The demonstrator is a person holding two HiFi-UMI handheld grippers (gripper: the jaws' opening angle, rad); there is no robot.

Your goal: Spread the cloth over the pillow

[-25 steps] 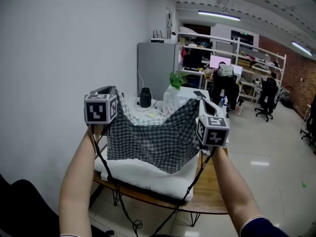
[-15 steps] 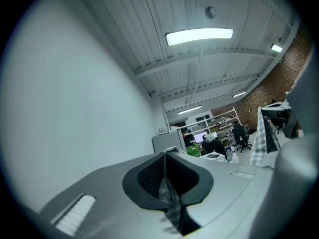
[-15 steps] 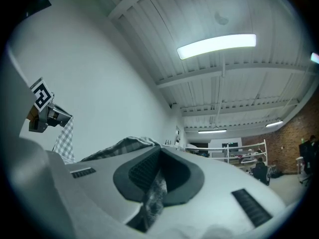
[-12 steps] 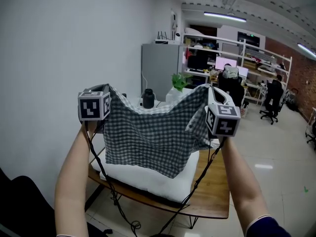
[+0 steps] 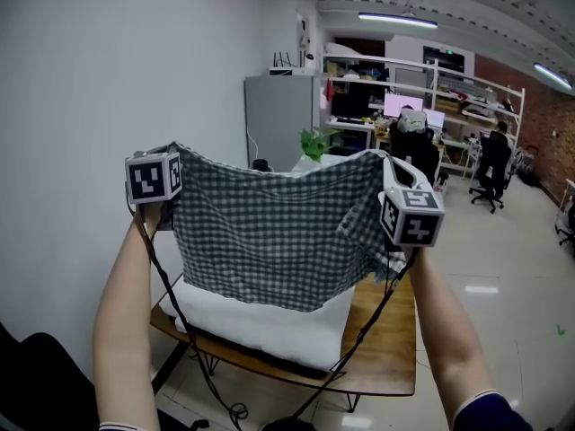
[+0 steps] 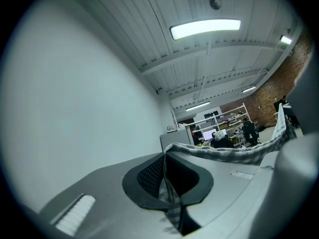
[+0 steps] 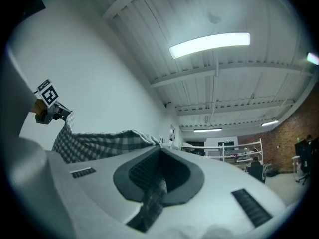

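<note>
Above pillow (image 5: 269, 321), cloth (image 5: 269, 232) clamped (left gripper (image 6: 170, 195), right gripper (image 7: 153, 193))

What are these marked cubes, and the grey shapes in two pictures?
No robot: a person holds a two-jaw gripper in each hand; the cubes are parts of them. The head view is taken from the person's head. The other two come from cameras riding on each gripper, so the grey shapes are its own jaws. The left gripper and right gripper are each shut on a top corner of the checked cloth, held up wide, with the white pillow below on the wooden table.
</note>
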